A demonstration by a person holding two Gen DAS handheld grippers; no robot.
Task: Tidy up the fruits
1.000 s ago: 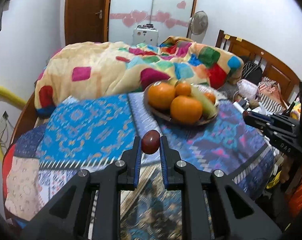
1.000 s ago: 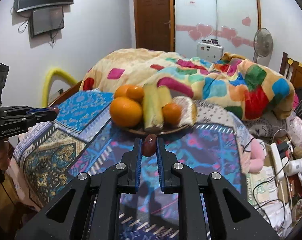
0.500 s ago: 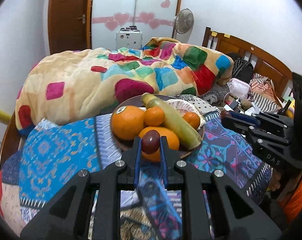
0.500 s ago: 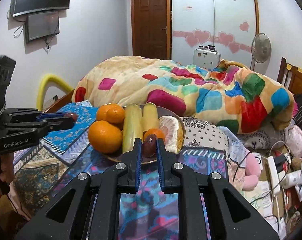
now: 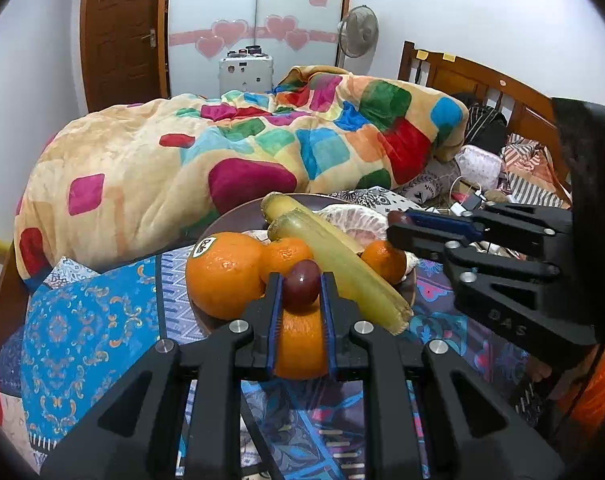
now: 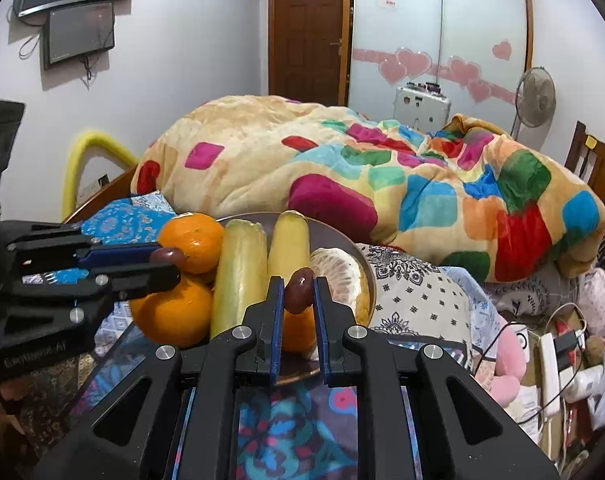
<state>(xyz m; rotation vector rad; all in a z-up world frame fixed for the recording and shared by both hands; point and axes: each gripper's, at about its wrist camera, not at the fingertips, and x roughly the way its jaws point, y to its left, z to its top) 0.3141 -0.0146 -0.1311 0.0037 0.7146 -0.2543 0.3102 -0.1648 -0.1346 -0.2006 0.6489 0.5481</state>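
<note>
Dark red grape (image 5: 301, 286) pinched between my left gripper (image 5: 301, 292) fingers, held just in front of the brown plate (image 5: 238, 216) with its 2 large oranges, bananas (image 5: 334, 264) and peeled pomelo (image 6: 340, 276). Right gripper (image 6: 298, 294) clamps a 2nd grape (image 6: 299, 290) the same way, near the plate's front edge. Both grippers hang over the patterned tablecloth (image 5: 82, 332), close together, each visible in the other's camera. Colourful blanket (image 6: 382, 168) lies behind the plate.

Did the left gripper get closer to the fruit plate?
Yes. The left gripper, shut on a grape, moved forward to the plate; earlier the plate sat far ahead, now the oranges are right at its fingertips.
</note>
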